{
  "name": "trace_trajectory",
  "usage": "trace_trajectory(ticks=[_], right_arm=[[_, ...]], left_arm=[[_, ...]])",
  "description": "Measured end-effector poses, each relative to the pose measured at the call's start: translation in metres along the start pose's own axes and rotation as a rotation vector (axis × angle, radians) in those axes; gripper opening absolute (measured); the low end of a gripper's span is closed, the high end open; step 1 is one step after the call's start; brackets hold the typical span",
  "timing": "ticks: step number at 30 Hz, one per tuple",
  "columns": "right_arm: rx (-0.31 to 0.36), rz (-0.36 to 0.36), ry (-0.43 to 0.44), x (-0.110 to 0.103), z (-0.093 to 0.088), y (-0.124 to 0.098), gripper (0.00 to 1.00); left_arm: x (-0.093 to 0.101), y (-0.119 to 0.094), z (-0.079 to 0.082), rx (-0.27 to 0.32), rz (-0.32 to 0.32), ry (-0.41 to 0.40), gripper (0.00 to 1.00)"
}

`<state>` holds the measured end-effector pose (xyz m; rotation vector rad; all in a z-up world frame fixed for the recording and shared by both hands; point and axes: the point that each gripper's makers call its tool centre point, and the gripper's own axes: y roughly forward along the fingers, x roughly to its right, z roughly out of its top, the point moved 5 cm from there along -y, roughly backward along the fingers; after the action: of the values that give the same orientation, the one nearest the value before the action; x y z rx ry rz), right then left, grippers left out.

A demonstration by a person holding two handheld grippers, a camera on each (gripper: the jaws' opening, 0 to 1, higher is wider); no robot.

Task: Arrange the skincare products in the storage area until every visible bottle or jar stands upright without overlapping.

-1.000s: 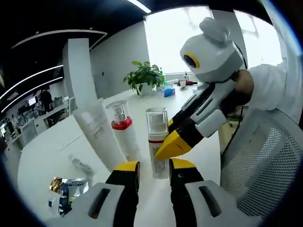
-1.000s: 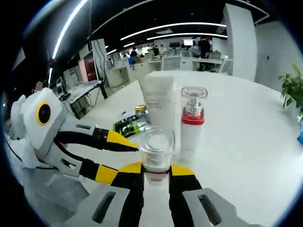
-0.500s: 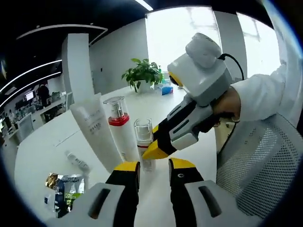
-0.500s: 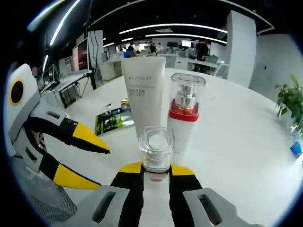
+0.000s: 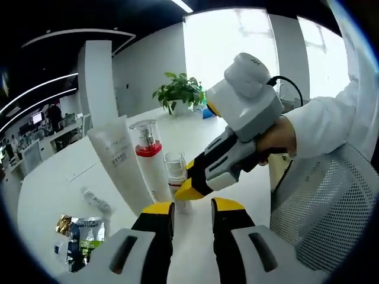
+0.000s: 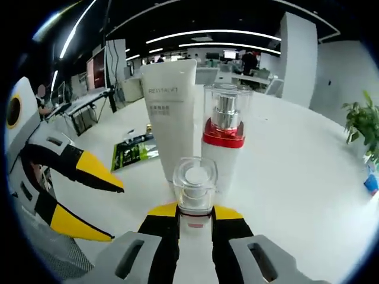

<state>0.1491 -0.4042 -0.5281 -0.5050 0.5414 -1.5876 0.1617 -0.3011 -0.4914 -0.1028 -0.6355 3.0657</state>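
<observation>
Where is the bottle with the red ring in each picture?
Left gripper view: the red-ring bottle stands left of centre, between the white tube and the small clear-capped bottle that the right gripper holds.
Right gripper view: the red-ring bottle stands just right of centre, behind the small bottle.
Shared landmark: the white tube, upright right beside it.

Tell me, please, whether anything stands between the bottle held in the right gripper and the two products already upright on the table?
Nothing visible does. The right gripper holds the clear-capped bottle just short of the white tube and the red-collared pump bottle, with bare table around them.
</observation>
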Motion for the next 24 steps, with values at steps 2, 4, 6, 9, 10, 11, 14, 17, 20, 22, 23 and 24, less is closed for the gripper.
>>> trace_trajectory(ticks=[2, 4, 6, 9, 10, 11, 14, 17, 20, 22, 23, 24], right_arm=[[0.002, -0.003, -0.006, 0.000, 0.000, 0.000, 0.12], [0.005, 0.004, 0.002, 0.000, 0.000, 0.000, 0.12], [0.007, 0.008, 0.000, 0.001, 0.000, 0.000, 0.12], [0.009, 0.018, 0.001, 0.000, -0.001, 0.001, 0.12], [-0.013, 0.025, -0.003, -0.001, -0.005, 0.002, 0.14], [-0.025, 0.028, -0.002, -0.001, -0.008, 0.003, 0.16], [-0.026, 0.040, -0.001, -0.003, -0.009, 0.003, 0.21], [-0.023, 0.034, -0.007, -0.001, -0.008, 0.003, 0.20], [-0.051, 0.037, -0.005, 0.001, -0.016, 0.004, 0.20], [-0.071, 0.041, -0.009, 0.001, -0.019, 0.004, 0.20], [-0.076, 0.043, -0.010, 0.001, -0.020, 0.004, 0.20], [-0.081, 0.045, -0.010, 0.001, -0.021, 0.004, 0.20]], left_arm=[[0.000, 0.000, 0.000, 0.000, -0.001, -0.001, 0.21], [0.000, 0.000, 0.000, -0.001, -0.002, -0.004, 0.21], [0.000, 0.000, -0.001, -0.002, -0.003, -0.003, 0.21], [0.000, 0.000, -0.001, -0.004, -0.003, -0.006, 0.21], [0.000, 0.000, -0.001, -0.004, -0.004, -0.006, 0.21], [0.000, 0.000, -0.001, -0.004, -0.004, -0.006, 0.21], [0.001, 0.000, -0.001, -0.005, -0.006, -0.008, 0.21], [0.001, 0.000, -0.001, -0.006, -0.006, -0.007, 0.21], [0.002, 0.001, -0.001, -0.007, -0.009, -0.008, 0.21], [0.003, 0.001, -0.001, -0.009, -0.012, -0.007, 0.21], [0.003, 0.002, -0.002, -0.009, -0.014, -0.008, 0.21], [0.003, 0.002, -0.003, -0.014, -0.017, -0.012, 0.21]])
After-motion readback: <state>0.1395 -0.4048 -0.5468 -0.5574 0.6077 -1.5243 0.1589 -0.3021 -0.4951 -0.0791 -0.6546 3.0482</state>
